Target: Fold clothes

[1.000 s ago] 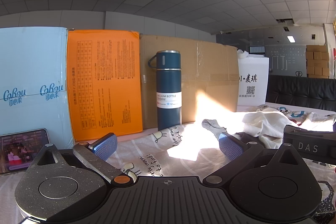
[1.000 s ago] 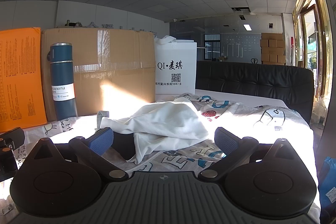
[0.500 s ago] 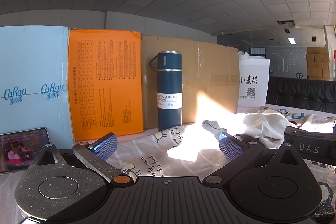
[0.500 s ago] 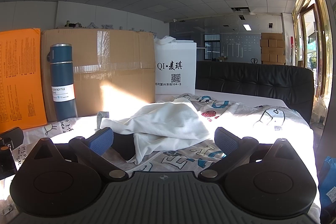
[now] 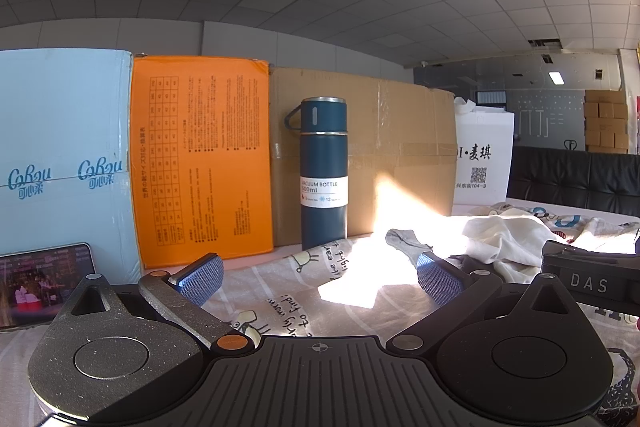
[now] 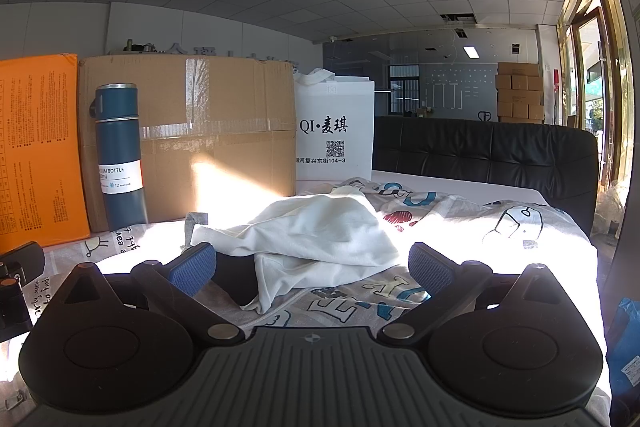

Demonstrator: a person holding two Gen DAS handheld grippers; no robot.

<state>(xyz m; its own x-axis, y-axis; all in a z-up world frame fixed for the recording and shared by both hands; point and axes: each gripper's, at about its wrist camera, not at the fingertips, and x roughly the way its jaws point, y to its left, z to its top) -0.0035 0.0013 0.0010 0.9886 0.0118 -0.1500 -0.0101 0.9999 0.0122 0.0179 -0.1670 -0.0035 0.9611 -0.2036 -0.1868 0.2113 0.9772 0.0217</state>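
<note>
A crumpled white garment (image 6: 320,239) lies in a heap on the printed sheet (image 6: 500,227), just beyond my right gripper (image 6: 312,267), which is open with nothing between its blue pads. In the left wrist view the same garment (image 5: 508,239) sits to the right, with a grey sock-like piece (image 5: 400,239) stretched toward the middle. My left gripper (image 5: 320,277) is open and empty above the sheet (image 5: 320,267), left of the garment. The other gripper's black body (image 5: 588,283) shows at the right edge.
A blue vacuum bottle (image 5: 323,171) stands against a cardboard box (image 5: 400,155). Orange (image 5: 200,163) and light blue (image 5: 60,155) boxes line the back left, with a phone (image 5: 44,283) leaning there. A white bag (image 6: 335,135) and a black sofa (image 6: 500,159) lie behind.
The left wrist view has shifted very slightly, so the bottle sits a little further right. The right view and both grippers' opening are unchanged.
</note>
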